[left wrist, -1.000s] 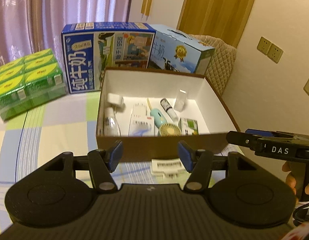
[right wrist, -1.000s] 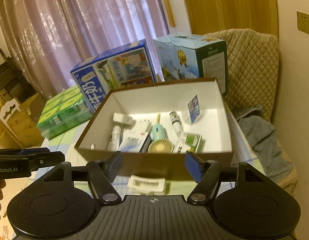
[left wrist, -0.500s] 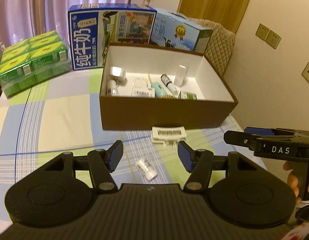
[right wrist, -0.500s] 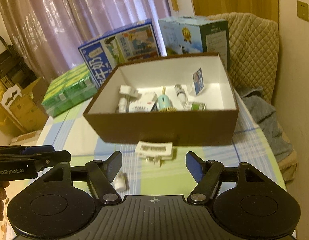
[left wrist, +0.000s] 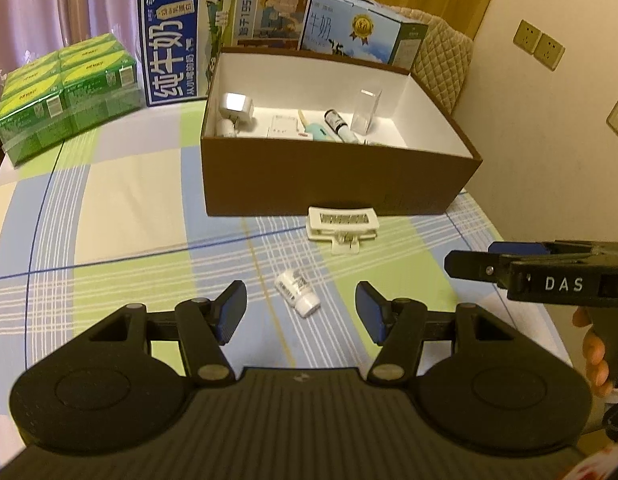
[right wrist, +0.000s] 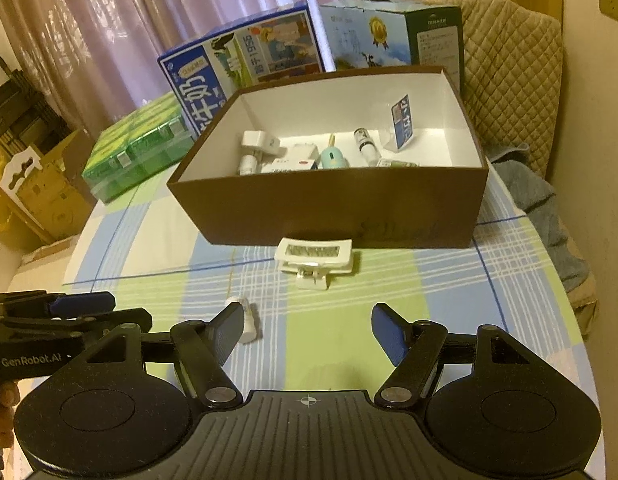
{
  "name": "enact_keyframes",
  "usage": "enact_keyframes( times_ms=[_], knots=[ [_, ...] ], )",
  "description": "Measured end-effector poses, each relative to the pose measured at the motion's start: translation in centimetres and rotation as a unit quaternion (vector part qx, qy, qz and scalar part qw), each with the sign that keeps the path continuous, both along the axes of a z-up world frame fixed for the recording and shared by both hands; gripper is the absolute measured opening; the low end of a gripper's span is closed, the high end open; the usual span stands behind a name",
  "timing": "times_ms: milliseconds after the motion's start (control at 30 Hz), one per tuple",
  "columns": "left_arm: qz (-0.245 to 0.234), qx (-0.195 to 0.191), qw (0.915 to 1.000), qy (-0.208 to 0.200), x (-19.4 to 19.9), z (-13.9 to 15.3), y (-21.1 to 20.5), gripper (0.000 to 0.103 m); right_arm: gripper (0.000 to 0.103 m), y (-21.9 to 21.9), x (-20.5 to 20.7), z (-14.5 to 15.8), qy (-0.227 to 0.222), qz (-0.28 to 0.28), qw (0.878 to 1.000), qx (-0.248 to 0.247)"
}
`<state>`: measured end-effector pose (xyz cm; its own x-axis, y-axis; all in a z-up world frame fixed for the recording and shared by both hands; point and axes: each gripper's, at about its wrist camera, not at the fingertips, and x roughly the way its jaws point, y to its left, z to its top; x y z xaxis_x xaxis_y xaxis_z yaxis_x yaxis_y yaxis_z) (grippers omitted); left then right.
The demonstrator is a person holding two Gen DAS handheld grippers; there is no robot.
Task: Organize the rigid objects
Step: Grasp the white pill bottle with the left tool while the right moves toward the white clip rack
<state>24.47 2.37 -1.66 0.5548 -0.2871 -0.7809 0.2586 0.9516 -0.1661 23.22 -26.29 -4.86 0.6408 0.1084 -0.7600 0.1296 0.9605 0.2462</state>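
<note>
The left gripper has its jaws spread and empty, with the small white bottle lying on its side on the checked tablecloth between them. The right gripper is spread and empty too. The white clip lies just before the brown box.

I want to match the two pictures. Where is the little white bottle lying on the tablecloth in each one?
Left wrist view: little white bottle lies low in the middle, between the fingers.
Right wrist view: it lies lower left, partly behind one finger.
Shared landmark: the white clip before the brown box.
</note>
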Motion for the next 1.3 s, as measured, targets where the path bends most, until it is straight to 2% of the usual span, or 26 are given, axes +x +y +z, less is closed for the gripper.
enact_keyframes(
  times_ms=[667,1300],
  knots=[
    [-0.007,0.018,0.9989,0.042,-0.1,-3.3,-0.4,0.056,0.068,-0.2,-0.1,-3.4,0.048,0.005,0.999,0.000],
    [-0.022,0.044,0.9972,0.056,0.9,-5.9,-1.8,0.056,0.068,-1.4,0.6,-5.8,0.080,0.002,0.997,0.004]
  ],
)
